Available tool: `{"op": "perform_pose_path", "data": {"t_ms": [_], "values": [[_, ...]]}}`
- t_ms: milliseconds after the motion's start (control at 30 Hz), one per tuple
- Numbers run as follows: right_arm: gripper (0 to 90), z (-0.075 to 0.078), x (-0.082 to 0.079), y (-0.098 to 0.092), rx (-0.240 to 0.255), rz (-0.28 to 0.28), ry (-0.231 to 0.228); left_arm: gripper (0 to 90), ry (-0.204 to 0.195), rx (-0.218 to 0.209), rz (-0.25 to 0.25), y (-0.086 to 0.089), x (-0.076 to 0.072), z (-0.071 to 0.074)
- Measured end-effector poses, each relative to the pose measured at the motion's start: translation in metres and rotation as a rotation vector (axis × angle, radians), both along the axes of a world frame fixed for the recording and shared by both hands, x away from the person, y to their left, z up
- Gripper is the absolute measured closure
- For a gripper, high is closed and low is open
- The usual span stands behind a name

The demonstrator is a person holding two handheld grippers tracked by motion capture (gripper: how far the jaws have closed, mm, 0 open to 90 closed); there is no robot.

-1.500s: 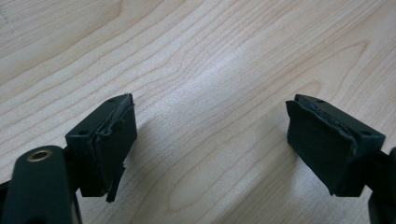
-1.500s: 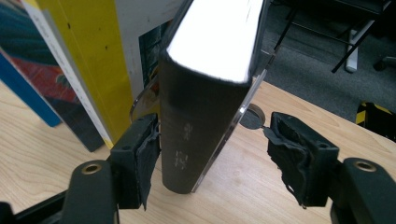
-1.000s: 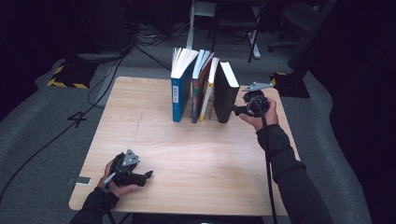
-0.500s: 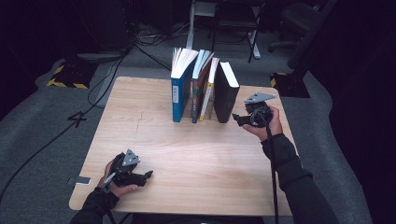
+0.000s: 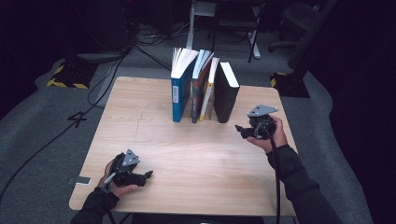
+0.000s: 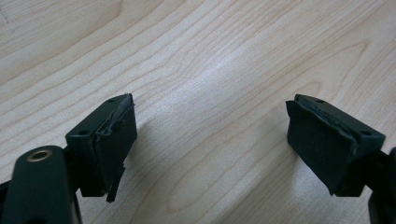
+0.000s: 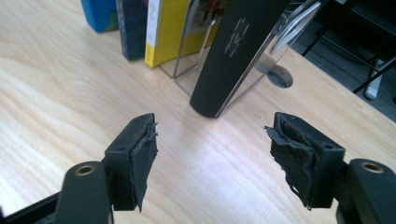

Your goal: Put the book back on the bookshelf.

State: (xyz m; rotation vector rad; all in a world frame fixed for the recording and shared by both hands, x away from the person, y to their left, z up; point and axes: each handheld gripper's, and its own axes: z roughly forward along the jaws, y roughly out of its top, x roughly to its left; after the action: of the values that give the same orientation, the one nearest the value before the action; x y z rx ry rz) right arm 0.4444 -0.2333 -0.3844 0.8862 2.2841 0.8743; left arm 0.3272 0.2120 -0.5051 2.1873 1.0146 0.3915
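Several books stand in a row at the back middle of the wooden table (image 5: 201, 158): a blue book (image 5: 179, 91), a dark one (image 5: 199, 88), a yellow one (image 5: 208, 91) and a black book (image 5: 226, 91). My right gripper (image 5: 240, 130) hovers in front of and to the right of the black book, apart from it, open and holding nothing. In the right gripper view the open right gripper (image 7: 212, 133) faces the black book (image 7: 236, 51), which leans on a clear stand (image 7: 275, 44). My left gripper (image 5: 147, 175) rests near the front left, open over bare wood (image 6: 210, 112).
The yellow book (image 7: 163, 28) and blue book (image 7: 100, 11) stand left of the black one. A round cable hole (image 7: 279, 77) lies behind the stand. A phone-like item (image 5: 83, 180) sits at the front left edge. Chairs and cables surround the table on the floor.
My right gripper has drawn back from beside the black book, toward the person and slightly lower. The left gripper has stayed put.
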Motion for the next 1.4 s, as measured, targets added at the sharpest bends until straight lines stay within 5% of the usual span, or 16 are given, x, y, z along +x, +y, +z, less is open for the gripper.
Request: {"op": "perform_pose_path", "data": {"t_ms": [367, 1400], "values": [[30.6, -0.019, -0.020, -0.011, -0.042, 0.061, -0.003, 16.4, 0.000, 0.001, 0.000, 0.000, 0.000, 0.000], [30.0, -0.076, -0.073, -0.082, 0.011, 0.102, 0.023, 16.3, 0.000, 0.000, 0.001, 0.000, 0.000, 0.000]]}}
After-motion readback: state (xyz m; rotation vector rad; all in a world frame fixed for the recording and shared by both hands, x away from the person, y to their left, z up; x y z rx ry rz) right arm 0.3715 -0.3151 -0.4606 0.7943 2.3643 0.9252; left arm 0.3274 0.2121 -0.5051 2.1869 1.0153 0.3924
